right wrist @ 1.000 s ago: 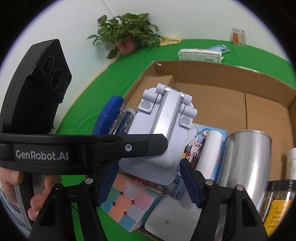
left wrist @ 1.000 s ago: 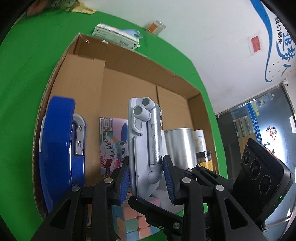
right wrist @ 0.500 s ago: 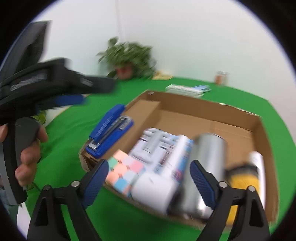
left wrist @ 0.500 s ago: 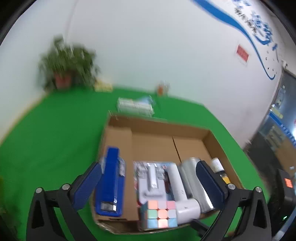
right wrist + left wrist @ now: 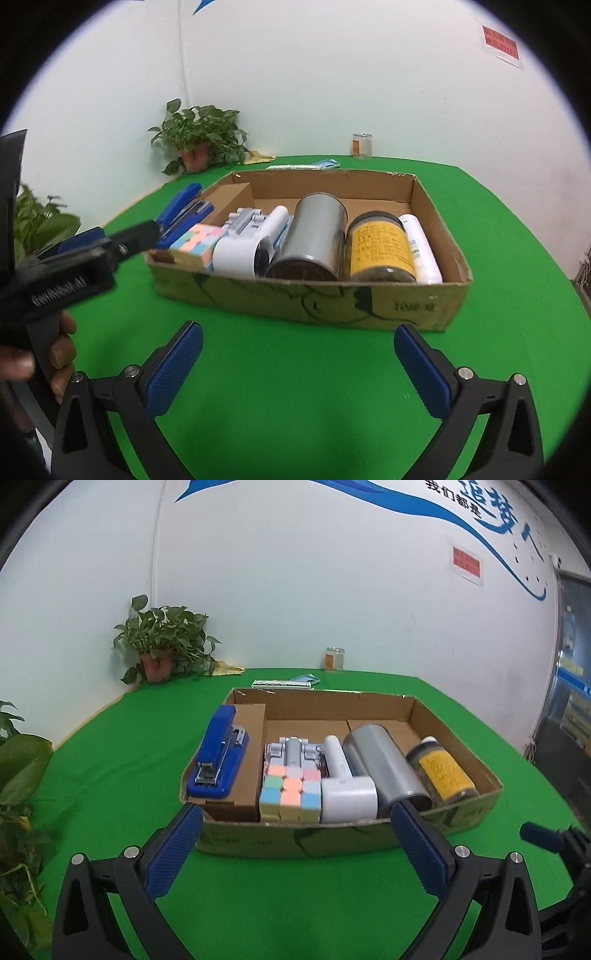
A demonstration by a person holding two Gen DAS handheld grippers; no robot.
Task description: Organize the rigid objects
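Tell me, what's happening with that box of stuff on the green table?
A person is tidying hard objects into a cardboard box using two hand-held grippers. Right now neither holds anything: the left gripper and right gripper both hang open over the green table in front of the box. Inside lie a blue stapler, a pastel puzzle cube, a metal can and a yellow-labelled jar.

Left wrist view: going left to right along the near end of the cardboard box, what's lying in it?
Blue stapler → pastel puzzle cube → white L-shaped plastic device → grey metal cylinder → yellow-labelled jar, all inside the cardboard box.
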